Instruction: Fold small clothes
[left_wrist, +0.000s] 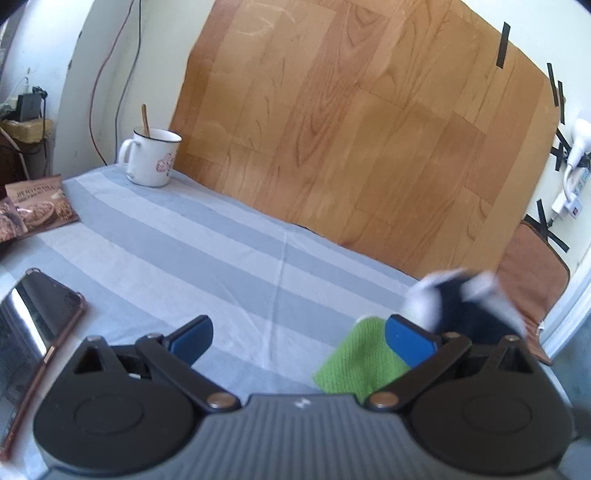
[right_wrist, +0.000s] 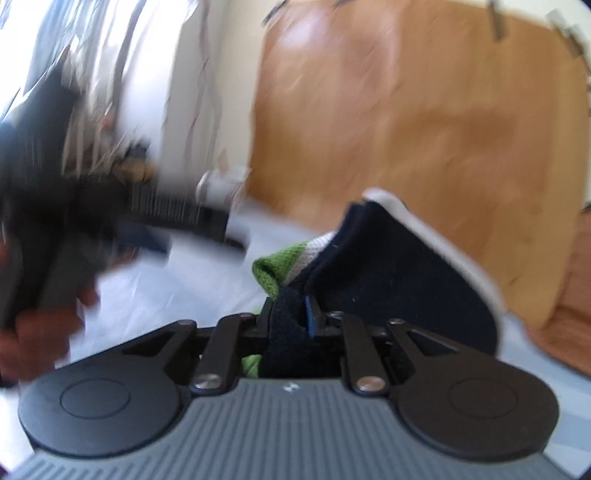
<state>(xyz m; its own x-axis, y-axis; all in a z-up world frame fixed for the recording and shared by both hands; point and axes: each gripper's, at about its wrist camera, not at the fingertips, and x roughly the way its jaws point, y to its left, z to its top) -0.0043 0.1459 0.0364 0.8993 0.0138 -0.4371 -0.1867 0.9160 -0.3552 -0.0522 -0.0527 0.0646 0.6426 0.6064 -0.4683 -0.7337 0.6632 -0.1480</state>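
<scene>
Right gripper: we're pinching the sock (right_wrist: 388, 280) here, the right gripper (right_wrist: 295, 317) nearly pressed together on a fold of its dark navy knit, a blue pad (right_wrist: 309, 314) just peeking out beside the fabric.
Sock: it's hanging up off the bed in our grip, navy body with a white-edged cuff and a green toe end (right_wrist: 269, 269) drooping on the near side; the picture is smeared, so we're not calling the exact fold line.
Left gripper: we're holding the left gripper (left_wrist: 295, 336) spread wide with nothing between the blue pads (left_wrist: 406, 341), hovering low over the striped sheet (left_wrist: 184, 251).
Where the sock sits from the left view: green end (left_wrist: 358, 362) just beside the right-hand pad, navy part (left_wrist: 461, 306) blurred beyond it, at the right side of the bed.
Step in hand: by our reading, we're carrying one end of the sock over to double it.
Next move: we're judging it calls for laying the held end down onto the other end, edges matched, then the left gripper pressing or steadying the green end before we let go.
Further off: phone (left_wrist: 33, 332) and snack bag (left_wrist: 37, 206) lying at the left, white mug (left_wrist: 151, 158) with a spoon standing at the far edge, wood-patterned board (left_wrist: 351, 129) behind, all well apart from the work.
</scene>
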